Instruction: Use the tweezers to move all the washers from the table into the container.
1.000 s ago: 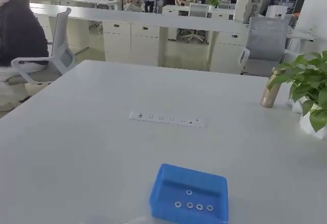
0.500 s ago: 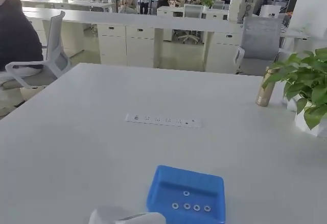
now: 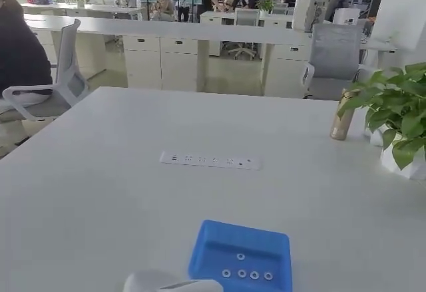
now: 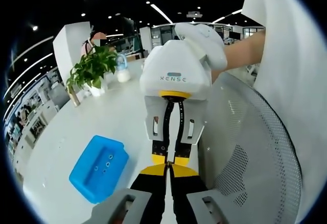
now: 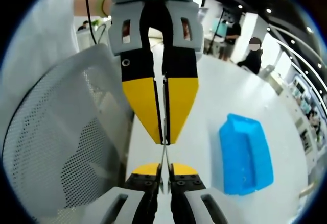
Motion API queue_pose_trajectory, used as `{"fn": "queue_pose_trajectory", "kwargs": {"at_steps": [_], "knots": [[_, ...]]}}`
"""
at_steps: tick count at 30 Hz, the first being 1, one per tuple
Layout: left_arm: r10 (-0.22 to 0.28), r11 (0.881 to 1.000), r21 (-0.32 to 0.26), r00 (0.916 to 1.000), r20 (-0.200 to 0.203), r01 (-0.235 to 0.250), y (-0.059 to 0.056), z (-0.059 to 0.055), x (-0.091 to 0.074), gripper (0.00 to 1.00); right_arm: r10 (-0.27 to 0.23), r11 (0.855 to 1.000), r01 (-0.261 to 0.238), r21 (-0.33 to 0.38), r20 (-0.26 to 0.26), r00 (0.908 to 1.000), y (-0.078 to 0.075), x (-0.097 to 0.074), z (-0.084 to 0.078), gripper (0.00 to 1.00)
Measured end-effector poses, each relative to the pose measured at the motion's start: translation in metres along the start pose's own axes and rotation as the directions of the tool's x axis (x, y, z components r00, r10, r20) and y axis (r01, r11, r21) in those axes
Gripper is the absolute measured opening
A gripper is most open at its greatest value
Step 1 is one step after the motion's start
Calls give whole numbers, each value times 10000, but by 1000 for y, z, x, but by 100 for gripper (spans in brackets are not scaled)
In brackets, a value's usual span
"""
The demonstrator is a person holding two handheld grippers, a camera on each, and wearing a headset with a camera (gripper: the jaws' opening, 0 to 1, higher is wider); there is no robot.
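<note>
White laminate covers the table (image 3: pixel 100 192), wide and bare around a power strip (image 3: pixel 210 161) lying at its middle. In the head view the blue container (image 3: pixel 203 255) sits near the front edge. Five washers (image 3: pixel 241 274) lie on its floor, four in a row and one behind. A gold bottle (image 3: pixel 341 116) and a leafy plant (image 3: pixel 399 106) stand at the far right. Beyond are rows of white desks, a grey office chair (image 3: pixel 331 56) and several people.

In the left gripper view, the left gripper (image 4: pixel 167 169) has its black, yellow-tipped jaws drawn together. It meets the right gripper (image 4: pixel 169 157) tip to tip, and that one's jaws are likewise close. The container rests on the tabletop to the left, a mesh chair back (image 4: pixel 250 152) curves on the right, and strip lights cross the dark ceiling.

In the right gripper view, both pairs of jaws are pressed close. A thin pale sliver (image 5: pixel 164 155) shows between the tips. I cannot tell what it is or whether it is gripped. The container lies on the table to the right.
</note>
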State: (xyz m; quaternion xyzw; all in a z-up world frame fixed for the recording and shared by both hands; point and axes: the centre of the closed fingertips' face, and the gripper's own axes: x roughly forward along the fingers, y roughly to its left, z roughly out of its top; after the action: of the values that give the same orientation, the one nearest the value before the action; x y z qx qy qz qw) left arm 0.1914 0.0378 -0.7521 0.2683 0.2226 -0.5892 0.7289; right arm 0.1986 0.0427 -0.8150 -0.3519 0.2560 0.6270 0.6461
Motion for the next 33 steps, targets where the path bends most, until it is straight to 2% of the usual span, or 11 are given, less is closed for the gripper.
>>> {"fn": "queue_pose_trajectory", "kwargs": {"at_steps": [4, 10, 13, 16, 18, 22, 25, 28, 32, 33], "knots": [[-12, 9999, 114, 9994, -352, 16, 2, -6, 2, 0, -74, 9997, 73, 245, 29, 10000, -4, 1, -5, 4], [-189, 9998, -87, 9953, -948, 182, 7, -17, 5, 0, -163, 9966, 117, 818, 556, 9983, -9, 9, -5, 5], [-317, 9995, -62, 9904, -1348, 312, 9, -24, 8, 0, -225, 9945, 152, 1040, 700, 9973, -12, 16, -9, 5], [-361, 9993, -103, 9868, -1577, 349, 13, -29, 11, 0, -378, 9926, 294, 1180, 691, 9969, -15, 20, -10, 6], [-370, 9993, -62, 9812, -1894, 365, 14, -34, 12, 0, -419, 9918, 325, 1239, 741, 9964, -16, 22, -11, 7], [-450, 9990, -115, 9758, -2141, 435, 15, -38, 11, 0, -535, 9873, 404, 1539, 819, 9952, -19, 23, -14, 9], [-555, 9984, -200, 9705, -2345, 523, 15, -43, 11, 0, -640, 9817, 484, 1842, 801, 9947, -20, 23, -18, 15], [-627, 9977, -395, 9635, -2603, 543, 16, -50, 13, 0, -743, 9647, 474, 2590, 949, 9927, -17, 17, -21, 20], [-785, 9960, -649, 9528, -2933, 621, 15, -59, 17, 0, -1371, 9375, 869, 3370, 1281, 9822, -17, 2, -24, 27], [-825, 9955, -694, 9500, -3013, 644, 15, -61, 18, 0, -1730, 9247, 1155, 3628, 1302, 9763, -20, -4, -26, 29]]}}
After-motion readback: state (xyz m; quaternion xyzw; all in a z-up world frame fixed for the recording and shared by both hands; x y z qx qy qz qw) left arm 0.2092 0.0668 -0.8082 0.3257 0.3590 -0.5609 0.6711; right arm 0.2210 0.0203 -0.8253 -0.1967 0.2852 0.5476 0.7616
